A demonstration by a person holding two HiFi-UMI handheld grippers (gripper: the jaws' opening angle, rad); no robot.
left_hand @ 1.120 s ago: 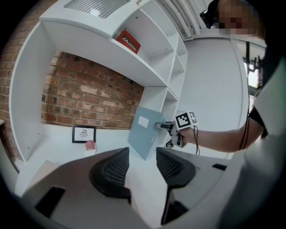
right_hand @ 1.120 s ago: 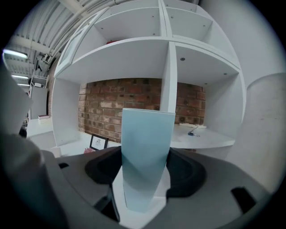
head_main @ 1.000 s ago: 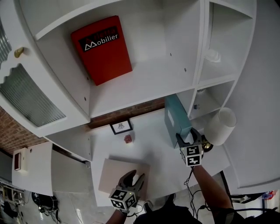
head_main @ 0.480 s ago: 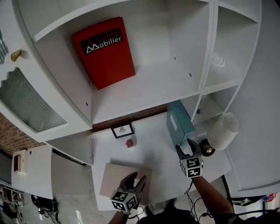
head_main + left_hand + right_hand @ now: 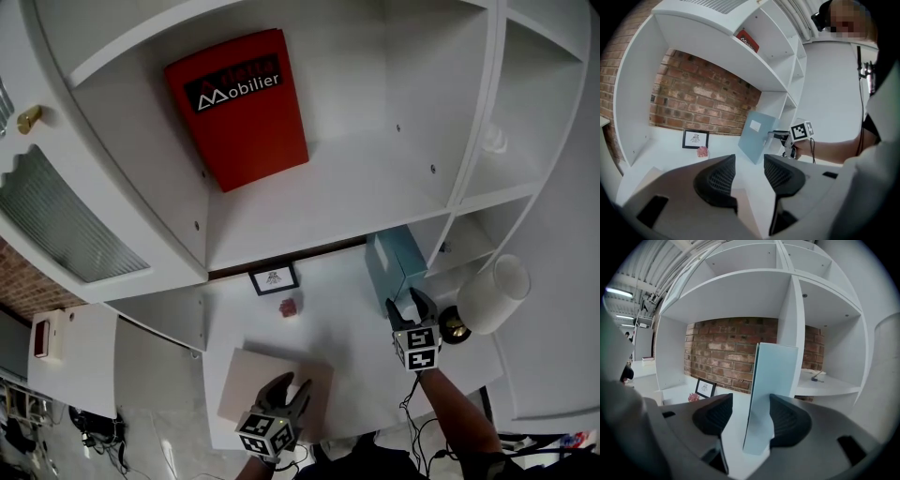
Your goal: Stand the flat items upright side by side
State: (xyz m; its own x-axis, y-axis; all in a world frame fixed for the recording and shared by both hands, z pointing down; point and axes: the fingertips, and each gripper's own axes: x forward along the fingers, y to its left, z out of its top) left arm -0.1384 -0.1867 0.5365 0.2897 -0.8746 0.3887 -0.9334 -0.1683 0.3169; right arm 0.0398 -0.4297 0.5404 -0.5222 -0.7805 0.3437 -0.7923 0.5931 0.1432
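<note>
- "Mobilier" in white, after a small peaked logo, on a black band across the red book [image 5: 239, 108] on the upper shelf [image 5: 375, 178].
- Small framed picture [image 5: 273, 278]: print too small to read.

Head view: high up, tipped steeply down, far from everything. Takes in the white desktop [image 5: 347, 333], the shelf unit [image 5: 375, 187] over it, and both tools at the bottom edge: left gripper [image 5: 281, 386], right gripper [image 5: 410, 305].

Left gripper view: low, just above the desktop. Faces along its own jaws toward the brick wall [image 5: 703, 98]. The teal book [image 5: 757, 136] and the right gripper sit well ahead, right of centre.

Right gripper view: equally low, faces the same wall. The teal book is very close and fills the centre.

Shared by all three: framed picture [image 5: 273, 278], small pink object [image 5: 288, 307] beside it, teal book. Red book [image 5: 239, 103] on the upper shelf: head and left gripper views only.
</note>
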